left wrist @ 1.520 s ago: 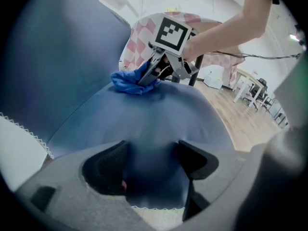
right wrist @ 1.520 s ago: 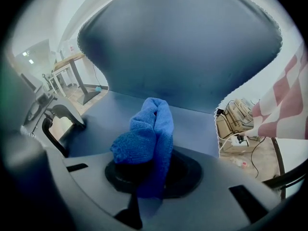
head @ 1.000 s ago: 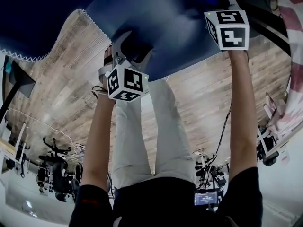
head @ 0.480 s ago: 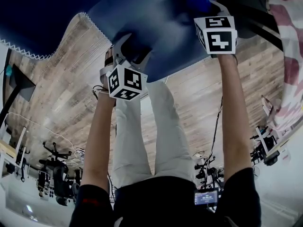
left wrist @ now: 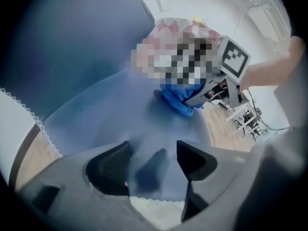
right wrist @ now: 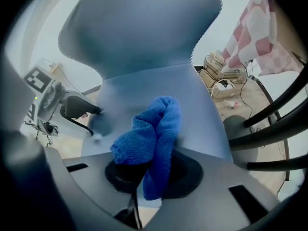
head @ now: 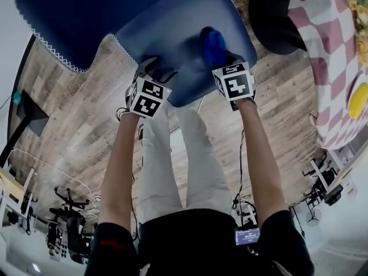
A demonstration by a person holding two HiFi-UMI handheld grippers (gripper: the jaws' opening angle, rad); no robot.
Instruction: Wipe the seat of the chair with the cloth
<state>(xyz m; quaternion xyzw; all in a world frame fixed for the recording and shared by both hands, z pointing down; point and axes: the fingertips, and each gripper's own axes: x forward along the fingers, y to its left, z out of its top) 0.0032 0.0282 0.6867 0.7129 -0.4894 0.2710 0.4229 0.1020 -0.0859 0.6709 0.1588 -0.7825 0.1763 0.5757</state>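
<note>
Tips of right tongs [right wrist: 147,174] buried under bunched blue cloth [right wrist: 155,138], so the pads themselves hard to make out. Clamped together on a fold of it all the same, with the wad resting on the chair seat [head: 172,36], toward its right side in the head view.

Left tongs [left wrist: 153,159] apart, just been closing a little, set at the seat's front edge, with the zigzag stitching running between the 2 pads. Cannot tell whether either pad touches the seat.

Chair back [head: 86,16] cut off by the top of the head view. Beyond the seat, a dark rounded shape [head: 276,16], too shadowed to name. At far right, only part of a desk [head: 330,56] under a red-and-white checked cover, with something yellow [head: 357,99] on it clipped by the frame.

Underneath, pale wooden plank floor [head: 75,114]. Farther off, office chairs [head: 68,209] and cables, small and blurred.
</note>
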